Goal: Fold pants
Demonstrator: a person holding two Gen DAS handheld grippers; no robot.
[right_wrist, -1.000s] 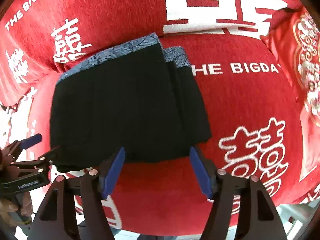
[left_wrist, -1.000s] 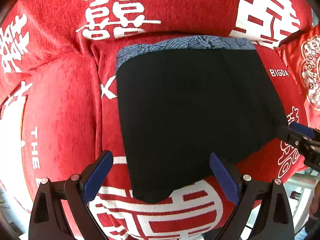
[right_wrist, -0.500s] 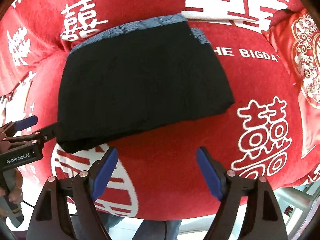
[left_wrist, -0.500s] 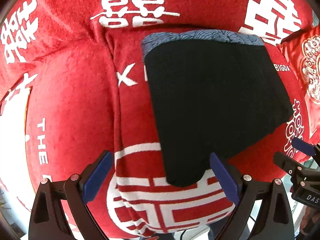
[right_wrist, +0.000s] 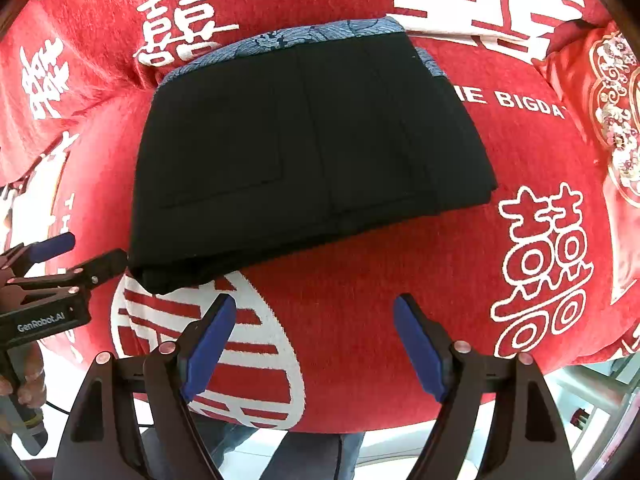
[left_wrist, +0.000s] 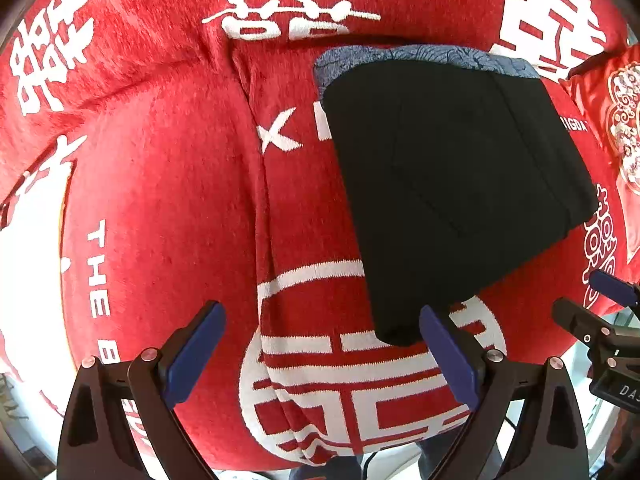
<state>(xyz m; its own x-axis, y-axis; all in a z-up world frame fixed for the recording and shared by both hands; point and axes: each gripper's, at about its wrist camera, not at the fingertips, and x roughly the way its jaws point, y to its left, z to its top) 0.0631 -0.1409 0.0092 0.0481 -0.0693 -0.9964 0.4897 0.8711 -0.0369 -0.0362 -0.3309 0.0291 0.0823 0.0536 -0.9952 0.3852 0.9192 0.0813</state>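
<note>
Black pants [left_wrist: 448,184] [right_wrist: 304,152] lie folded in a flat rectangle on the red sofa, with a blue patterned waistband [right_wrist: 304,38] along the far edge. My left gripper [left_wrist: 320,354] hangs open over the red cushion, left of and nearer than the pants' near corner, nothing between its blue pads. My right gripper [right_wrist: 316,344] is open too, above bare red fabric just in front of the pants' near edge. Each gripper shows at the edge of the other's view: the right gripper [left_wrist: 592,300] and the left gripper [right_wrist: 76,256].
The sofa cover [left_wrist: 160,200] is red plush with white characters and lettering. A red embroidered cushion [right_wrist: 608,92] sits at the far right. The sofa's front edge and pale floor [right_wrist: 256,448] lie just below the grippers. A hand [right_wrist: 24,384] holds the left gripper's handle.
Both grippers have drawn back from the pants toward the sofa's front edge, the left one also shifting left. The right jaws opened wider and let go of the pants' near edge.
</note>
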